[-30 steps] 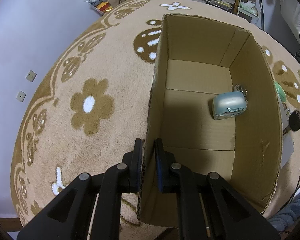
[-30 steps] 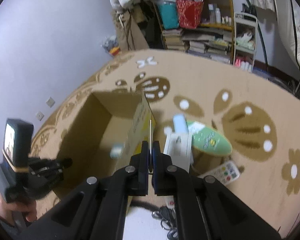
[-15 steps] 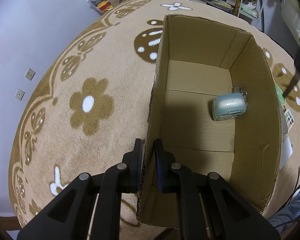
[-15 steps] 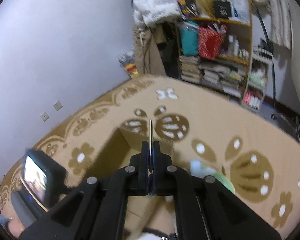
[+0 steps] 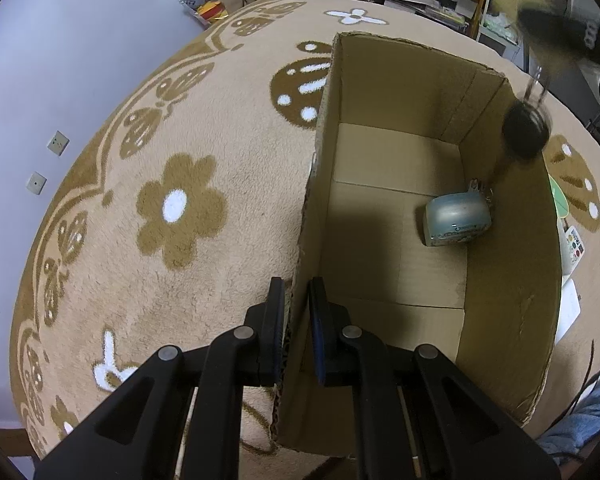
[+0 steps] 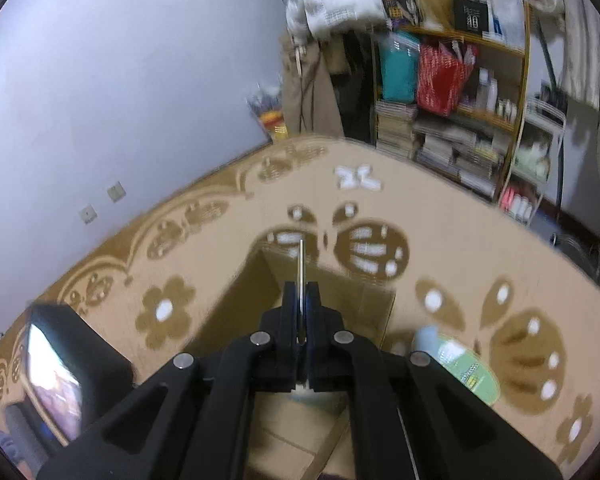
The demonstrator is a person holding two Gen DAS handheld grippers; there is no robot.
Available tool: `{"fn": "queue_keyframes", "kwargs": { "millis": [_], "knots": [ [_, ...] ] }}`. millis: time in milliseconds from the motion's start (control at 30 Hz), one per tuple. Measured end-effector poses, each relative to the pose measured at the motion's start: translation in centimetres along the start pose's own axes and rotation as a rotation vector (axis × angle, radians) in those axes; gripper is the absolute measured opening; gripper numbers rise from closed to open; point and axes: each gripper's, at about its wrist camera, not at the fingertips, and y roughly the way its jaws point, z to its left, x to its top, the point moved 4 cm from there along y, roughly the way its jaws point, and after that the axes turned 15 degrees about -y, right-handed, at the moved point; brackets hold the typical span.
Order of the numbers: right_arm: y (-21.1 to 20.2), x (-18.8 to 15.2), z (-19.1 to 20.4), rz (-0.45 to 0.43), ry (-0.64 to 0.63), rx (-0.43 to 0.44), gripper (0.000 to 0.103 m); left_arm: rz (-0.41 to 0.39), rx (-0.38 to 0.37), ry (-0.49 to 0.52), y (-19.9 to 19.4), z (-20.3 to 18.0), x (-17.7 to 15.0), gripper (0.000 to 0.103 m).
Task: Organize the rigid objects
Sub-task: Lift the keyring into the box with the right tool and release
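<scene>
Cardboard box [image 5: 400, 236] stood open on the flowered rug [image 5: 180, 208], and the left tool [image 5: 296, 320] pinched its near side wall, one finger outside the wall and one inside. On the box floor, close to the far right corner, a small pale blue-grey gadget [image 5: 456, 218] lay on its side, with something small and metallic just behind it that was too small to make out.

At the upper right of the left wrist view the right tool [image 5: 540, 68] hung blurred above the box's right wall. A dark round fob [image 5: 525, 136] dangled below it on a thin metal piece, over the far right corner of the box.

In the right wrist view the right tool [image 6: 301, 300] was pressed together on that thin metal piece [image 6: 301, 264], which stuck out straight ahead between the fingers. Beneath it lay the open box [image 6: 236, 312], and to the right of the box on the rug [image 6: 440, 240] lay a green oval packet [image 6: 466, 368] beside a pale blue item.

Outside the box's right wall, a white remote control [image 5: 572, 246] with coloured buttons lay on the rug. Cluttered shelves [image 6: 460, 92] stood against the far wall.
</scene>
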Motion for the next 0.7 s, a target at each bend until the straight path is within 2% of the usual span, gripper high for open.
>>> {"fn": "queue_keyframes", "kwargs": {
  "millis": [233,467,533,667,700],
  "knots": [
    [3.2,-3.6,0.0,0.114,0.025,0.013,0.005,-0.009,0.010,0.014,0.0,-0.2,-0.1,0.011],
    [3.4,-4.4,0.2,0.130,0.028,0.014,0.006,-0.004,-0.007,-0.001,-0.1,0.0,0.0,0.011],
    [2.7,-4.2,-0.1,0.113,0.035,0.004,0.012,-0.008,-0.003,0.004,0.0,-0.1,-0.1,0.011],
    [1.4,-3.6,-0.5,0.092,0.031,-0.002,0.015,-0.009,-0.001,0.005,0.0,-0.1,-0.1,0.011],
    [1.0,-3.5,-0.6,0.089,0.028,-0.010,0.023,-0.009,-0.001,0.006,0.0,-0.1,-0.1,0.011]
  ]
}}
